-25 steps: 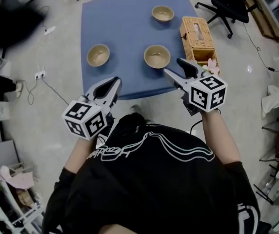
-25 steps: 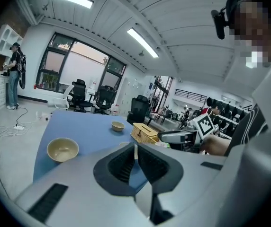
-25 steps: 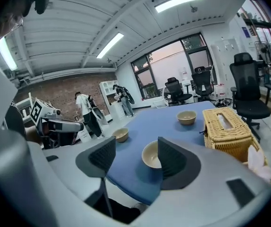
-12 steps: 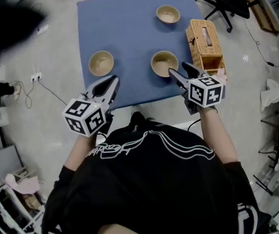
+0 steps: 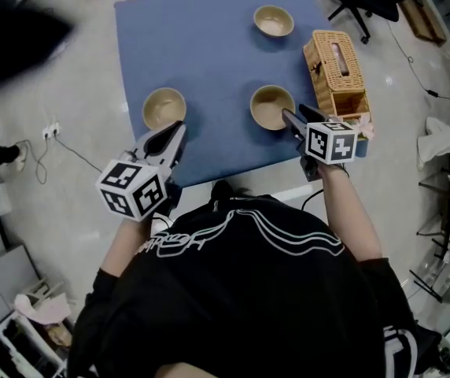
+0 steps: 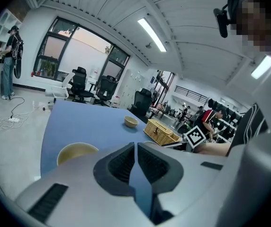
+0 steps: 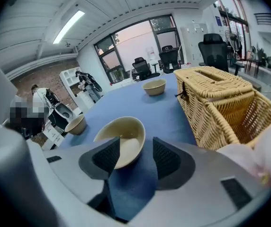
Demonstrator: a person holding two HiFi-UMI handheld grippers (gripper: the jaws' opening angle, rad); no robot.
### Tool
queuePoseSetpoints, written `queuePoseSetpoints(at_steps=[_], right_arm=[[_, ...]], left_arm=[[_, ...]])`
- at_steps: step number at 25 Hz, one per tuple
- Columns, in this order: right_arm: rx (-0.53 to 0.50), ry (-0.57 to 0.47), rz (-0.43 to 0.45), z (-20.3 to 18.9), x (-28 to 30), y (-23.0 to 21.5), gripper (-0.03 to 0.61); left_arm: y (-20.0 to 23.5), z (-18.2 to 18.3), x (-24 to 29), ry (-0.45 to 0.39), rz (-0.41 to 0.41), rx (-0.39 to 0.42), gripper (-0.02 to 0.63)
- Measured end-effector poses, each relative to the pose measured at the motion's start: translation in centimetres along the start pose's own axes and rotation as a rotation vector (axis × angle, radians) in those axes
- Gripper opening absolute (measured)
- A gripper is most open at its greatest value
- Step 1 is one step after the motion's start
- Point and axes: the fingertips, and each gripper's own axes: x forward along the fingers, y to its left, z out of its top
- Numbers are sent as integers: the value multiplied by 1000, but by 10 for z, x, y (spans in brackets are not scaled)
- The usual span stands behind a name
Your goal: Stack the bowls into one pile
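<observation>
Three tan bowls sit apart on the blue table [image 5: 209, 53]: a left bowl [image 5: 164, 107], a middle bowl [image 5: 271, 106] and a far bowl [image 5: 273, 20]. My right gripper [image 5: 291, 121] hangs at the middle bowl's near right edge. In the right gripper view it [image 7: 135, 150] is open; its jaws have just been closing. The bowl's [image 7: 121, 136] rim shows in the gap at the tips, and neither pad presses on it. My left gripper [image 5: 174, 130] hovers just short of the left bowl [image 6: 76, 151], shut and empty [image 6: 135, 145].
A wicker basket [image 5: 336, 61] stands at the table's right edge, close beside my right gripper, and fills the right of the right gripper view [image 7: 221, 103]. Office chairs, cables and a person stand on the floor around the table.
Both grippers have moved forward over the table's near edge. The right one has come down to the middle bowl and narrowed its jaws. The left has neared the left bowl.
</observation>
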Motion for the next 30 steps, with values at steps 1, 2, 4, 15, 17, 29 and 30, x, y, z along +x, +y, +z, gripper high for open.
queuePoseSetpoints(at_steps=[1, 2, 4, 15, 17, 29, 30], right_arm=[[15, -1, -10, -1, 2, -2, 232], [28, -5, -18, -2, 4, -3, 227], [46, -12, -30, -2, 6, -5, 211], [102, -31, -83, -6, 13, -8, 112], [116, -40, -82, -7, 14, -8, 92], [130, -46, -84, 1, 9, -3, 43], [126, -46, -80, 2, 8, -2, 43]], left_arm=[[3, -1, -1, 1, -2, 0, 40], [7, -2, -2, 1, -2, 0, 40], [15, -4, -3, 2, 1, -7, 40], [40, -12, -6, 9, -5, -24, 40], [43, -11, -7, 8, -6, -24, 40], [41, -2, -9, -7, -9, -18, 40], [42, -2, -10, -8, -8, -19, 40]])
